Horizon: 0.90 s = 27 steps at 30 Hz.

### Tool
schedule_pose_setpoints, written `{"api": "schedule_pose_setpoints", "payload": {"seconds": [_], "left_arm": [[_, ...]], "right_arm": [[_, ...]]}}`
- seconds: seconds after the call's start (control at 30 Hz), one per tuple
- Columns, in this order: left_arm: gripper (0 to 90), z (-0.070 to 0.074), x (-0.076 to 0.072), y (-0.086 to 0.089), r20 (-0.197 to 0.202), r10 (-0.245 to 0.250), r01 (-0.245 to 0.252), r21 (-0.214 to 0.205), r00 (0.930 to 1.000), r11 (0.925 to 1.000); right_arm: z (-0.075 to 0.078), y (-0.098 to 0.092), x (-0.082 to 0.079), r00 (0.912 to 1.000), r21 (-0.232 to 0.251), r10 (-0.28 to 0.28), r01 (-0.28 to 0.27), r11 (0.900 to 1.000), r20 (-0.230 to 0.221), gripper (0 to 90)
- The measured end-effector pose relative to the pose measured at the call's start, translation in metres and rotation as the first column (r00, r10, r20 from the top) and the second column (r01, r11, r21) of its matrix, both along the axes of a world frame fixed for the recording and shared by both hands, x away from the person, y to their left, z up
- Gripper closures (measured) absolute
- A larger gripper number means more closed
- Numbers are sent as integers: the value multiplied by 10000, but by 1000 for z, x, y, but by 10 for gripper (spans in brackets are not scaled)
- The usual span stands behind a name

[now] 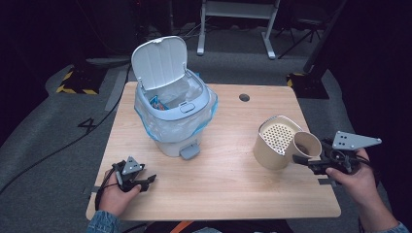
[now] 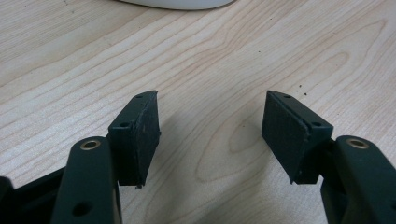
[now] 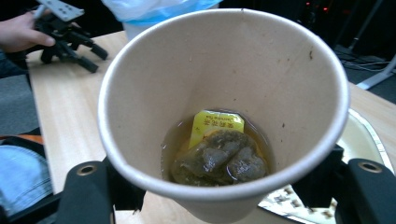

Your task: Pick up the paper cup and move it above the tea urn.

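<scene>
Paper cup (image 1: 307, 144) near the counter's right edge, tipped on its side, long axis roughly level, mouth turned toward the front edge and the person. Inside, a wet tea bag (image 3: 219, 158) in a little brown liquid, with a yellow tag (image 3: 217, 122) whose print is too small to read. Clamped across the cup's body by the right tongs (image 1: 311, 162), one jaw on each side. Just beside the cup, a beige canister (image 1: 274, 142) with a perforated strainer top, also leaning. Toward the far left corner, a small white pedal bin (image 1: 172, 109), lid up, lined with a clear bluish bag. At the front left corner, the left tongs (image 2: 212, 126) resting low over the counter (image 1: 228, 179), jaws wide apart with only bare pale wood grain between them. Beyond the counter, grey floor, cables, a hazard-striped base, white desk legs, dark room.
</scene>
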<state>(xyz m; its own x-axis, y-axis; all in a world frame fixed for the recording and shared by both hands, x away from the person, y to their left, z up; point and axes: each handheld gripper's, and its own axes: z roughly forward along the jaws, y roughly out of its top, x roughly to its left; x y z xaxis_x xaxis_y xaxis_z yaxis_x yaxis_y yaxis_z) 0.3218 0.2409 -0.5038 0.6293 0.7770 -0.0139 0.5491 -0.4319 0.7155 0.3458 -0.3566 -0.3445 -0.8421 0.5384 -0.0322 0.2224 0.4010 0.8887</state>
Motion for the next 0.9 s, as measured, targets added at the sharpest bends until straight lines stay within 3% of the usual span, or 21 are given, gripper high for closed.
{"api": "schedule_pose_setpoints", "payload": {"seconds": [0.4, 0.9], "left_arm": [[371, 0, 3, -1, -45, 15, -15, -21, 10000, 10000], [370, 0, 4, -1, -3, -30, 30, 22, 10000, 10000]], "right_arm": [[14, -14, 34, 9956, -340, -909, 916, 9952, 215, 329], [17, -18, 69, 9893, -862, -1427, 1448, 9857, 302, 328]]}}
